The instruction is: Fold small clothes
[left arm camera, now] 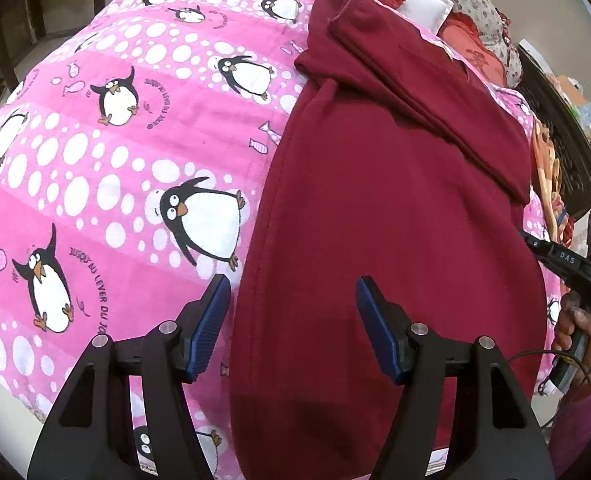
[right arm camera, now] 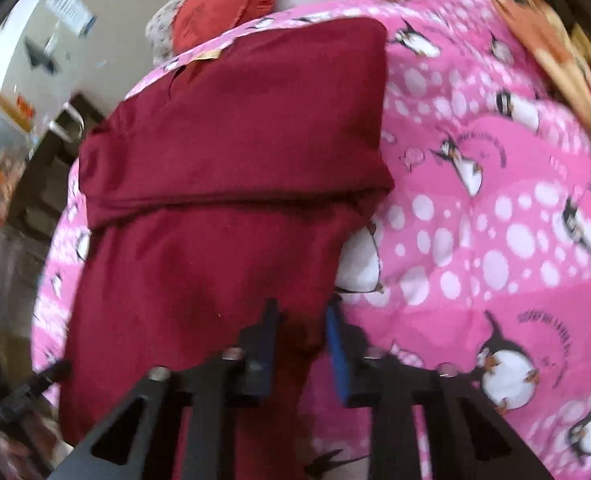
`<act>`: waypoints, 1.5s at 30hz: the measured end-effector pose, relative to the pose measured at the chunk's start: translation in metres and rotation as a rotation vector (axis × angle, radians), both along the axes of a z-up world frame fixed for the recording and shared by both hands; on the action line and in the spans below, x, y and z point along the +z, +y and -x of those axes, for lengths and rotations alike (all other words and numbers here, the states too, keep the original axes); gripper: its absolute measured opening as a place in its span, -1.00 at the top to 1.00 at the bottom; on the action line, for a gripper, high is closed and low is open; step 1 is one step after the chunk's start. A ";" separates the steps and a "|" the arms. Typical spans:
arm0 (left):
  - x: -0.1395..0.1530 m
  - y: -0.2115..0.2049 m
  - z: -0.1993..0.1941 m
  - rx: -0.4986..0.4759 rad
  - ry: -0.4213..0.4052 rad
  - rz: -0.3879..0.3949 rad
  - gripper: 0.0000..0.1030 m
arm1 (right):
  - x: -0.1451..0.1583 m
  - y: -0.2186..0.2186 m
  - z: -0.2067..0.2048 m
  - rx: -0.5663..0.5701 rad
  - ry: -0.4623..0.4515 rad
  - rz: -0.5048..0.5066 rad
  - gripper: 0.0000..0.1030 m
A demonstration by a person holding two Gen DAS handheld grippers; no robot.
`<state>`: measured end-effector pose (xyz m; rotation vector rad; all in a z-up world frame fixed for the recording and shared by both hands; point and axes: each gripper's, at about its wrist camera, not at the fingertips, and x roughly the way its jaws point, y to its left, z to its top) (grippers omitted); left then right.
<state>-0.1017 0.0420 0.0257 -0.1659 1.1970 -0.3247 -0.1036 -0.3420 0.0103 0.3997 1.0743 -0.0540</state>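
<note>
Inspecting the work, we find one dark red garment (left arm camera: 375,208) lying flat on the pink penguin blanket (left arm camera: 95,152), stretching away from us along the bed. Its far end already carries a folded-over layer: a sleeve or flap lies across the body with a clear crease edge, seen in both views. We judge the first side fold done and the garment narrowed to a long strip; the lengthwise folds that would make it compact are not yet made.

Our left gripper (left arm camera: 293,304) stands wide, one pad over the blanket beside the garment's left hem and the other over the cloth. Nothing is between the pads; it holds nothing.

Our right gripper (right arm camera: 301,320) is drawn narrow at the garment's near right edge. A ridge of red cloth rises between the blue pads, and we read this as a pinch on the hem, though the right wrist view is blurred and the contact is not crisp. The person's hand (left arm camera: 575,328) on the right tool's handle shows at the edge of the left wrist view.

Remaining, in our judgement: secure the near left corner, then carry the near end over toward the far end. Pillows (right arm camera: 223,4) lie beyond, clear of the work.
</note>
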 end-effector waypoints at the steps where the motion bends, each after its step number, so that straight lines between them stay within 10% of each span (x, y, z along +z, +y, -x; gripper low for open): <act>1: 0.000 0.000 0.000 0.001 0.000 0.001 -0.27 | 0.003 -0.001 0.001 -0.005 -0.010 0.008 0.74; 10: -0.001 0.005 0.001 0.009 0.002 0.005 -0.27 | -0.002 -0.019 0.009 -0.075 -0.005 0.164 1.00; 16: -0.006 0.007 0.003 0.009 0.013 0.017 -0.27 | -0.003 -0.047 0.043 -0.134 -0.035 -0.048 1.00; 19: -0.007 0.008 0.003 0.019 0.019 0.028 -0.27 | 0.009 -0.048 0.060 -0.116 -0.057 -0.090 0.83; 22: -0.004 0.008 0.004 0.020 0.018 0.050 -0.27 | 0.014 -0.042 0.079 -0.072 -0.042 -0.110 0.23; 45: 0.006 0.030 0.026 0.023 0.056 0.075 -0.31 | 0.009 0.016 0.126 0.153 0.000 -0.145 0.10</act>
